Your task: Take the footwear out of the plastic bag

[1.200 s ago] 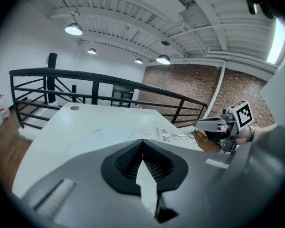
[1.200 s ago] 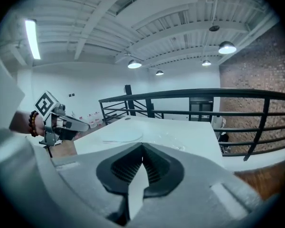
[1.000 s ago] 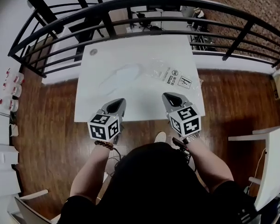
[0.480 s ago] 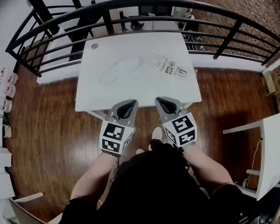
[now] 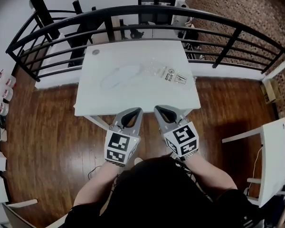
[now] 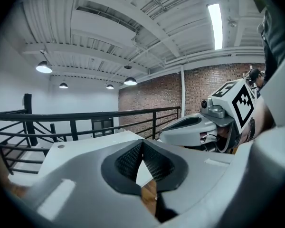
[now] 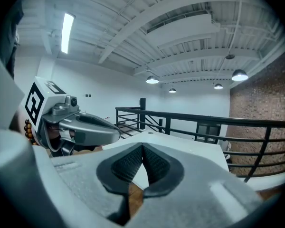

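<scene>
footwear (image 5: 119, 76): white, flat on table (image 5: 133, 99) | plastic bag (image 5: 165, 72): clear, crumpled, just right of it

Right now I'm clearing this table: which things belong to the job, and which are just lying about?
Job: plastic bag; pale footwear; left hand-held gripper, right hand-held gripper, both shut and empty.
Lying about: small round disc on the table; bottles at far left.

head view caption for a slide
Left gripper and right gripper, both shut, held before a table with footwear and a plastic bag

Plastic bag (image 5: 162, 71) print — too small to read
</scene>
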`<state>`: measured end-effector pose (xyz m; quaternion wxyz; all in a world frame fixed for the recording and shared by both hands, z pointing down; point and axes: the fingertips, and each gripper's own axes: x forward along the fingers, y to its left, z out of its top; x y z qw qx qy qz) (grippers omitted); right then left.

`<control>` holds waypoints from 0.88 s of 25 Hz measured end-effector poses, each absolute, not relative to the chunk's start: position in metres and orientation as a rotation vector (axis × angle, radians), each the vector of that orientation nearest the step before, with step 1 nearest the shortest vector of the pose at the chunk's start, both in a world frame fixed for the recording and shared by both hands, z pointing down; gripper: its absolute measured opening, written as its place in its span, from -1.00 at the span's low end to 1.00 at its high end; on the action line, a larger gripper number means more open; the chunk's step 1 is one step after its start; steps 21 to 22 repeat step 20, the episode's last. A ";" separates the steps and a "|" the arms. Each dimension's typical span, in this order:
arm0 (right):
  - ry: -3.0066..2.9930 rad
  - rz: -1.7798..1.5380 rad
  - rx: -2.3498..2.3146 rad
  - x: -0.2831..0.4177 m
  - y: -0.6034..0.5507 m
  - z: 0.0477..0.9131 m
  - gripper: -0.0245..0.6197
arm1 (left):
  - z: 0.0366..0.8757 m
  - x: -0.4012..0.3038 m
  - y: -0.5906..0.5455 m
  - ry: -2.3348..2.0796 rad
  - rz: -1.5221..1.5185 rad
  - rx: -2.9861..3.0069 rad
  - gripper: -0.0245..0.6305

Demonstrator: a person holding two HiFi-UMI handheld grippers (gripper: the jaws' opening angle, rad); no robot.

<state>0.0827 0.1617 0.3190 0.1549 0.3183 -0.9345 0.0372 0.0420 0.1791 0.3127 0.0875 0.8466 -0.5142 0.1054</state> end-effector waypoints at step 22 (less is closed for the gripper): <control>-2.747 0.038 0.869 0.101 0.144 0.290 -0.95 | 0.306 0.074 0.151 -1.575 0.315 2.494 -0.87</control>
